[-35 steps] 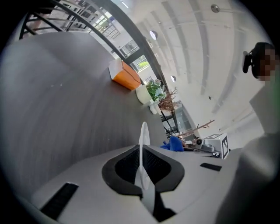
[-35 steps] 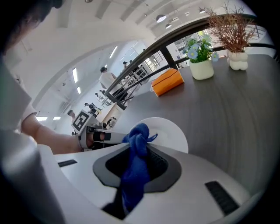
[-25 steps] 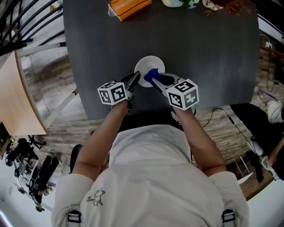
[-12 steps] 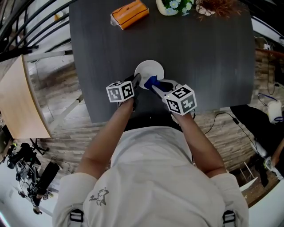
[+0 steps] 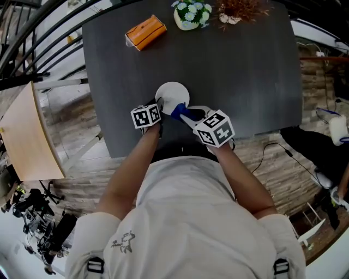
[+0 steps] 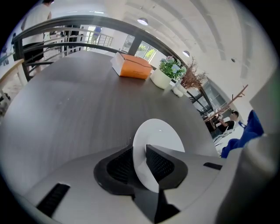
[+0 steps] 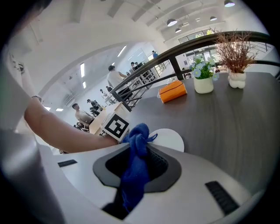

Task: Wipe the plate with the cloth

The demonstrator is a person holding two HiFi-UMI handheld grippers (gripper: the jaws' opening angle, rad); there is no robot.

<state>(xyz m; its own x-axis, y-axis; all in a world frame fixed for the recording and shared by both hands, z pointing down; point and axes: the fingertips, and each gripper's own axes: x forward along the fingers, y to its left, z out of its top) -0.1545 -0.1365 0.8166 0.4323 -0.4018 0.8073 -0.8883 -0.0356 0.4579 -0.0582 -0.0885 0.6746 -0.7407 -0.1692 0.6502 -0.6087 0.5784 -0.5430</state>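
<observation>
A white plate (image 5: 172,95) lies on the dark table (image 5: 245,71), near its front edge. My left gripper (image 5: 158,104) is at the plate's near left rim. In the left gripper view the plate (image 6: 159,135) has its rim between the jaws of the left gripper (image 6: 142,159), which have just been opening and stand a little apart. My right gripper (image 5: 182,114) is shut on a bunched blue cloth (image 5: 179,112). The cloth (image 7: 138,144) hangs from the right gripper (image 7: 141,161) just above the near rim of the plate (image 7: 170,139).
An orange box (image 5: 144,31), a white pot of flowers (image 5: 190,15) and a vase of dried twigs (image 5: 234,13) stand along the table's far side. A light wooden table (image 5: 22,136) and black railings are at the left. Cables lie on the floor at the right.
The right gripper has drawn the blue cloth up and back from the plate's middle to its near rim. The left gripper has turned and its jaws have parted at the plate's rim.
</observation>
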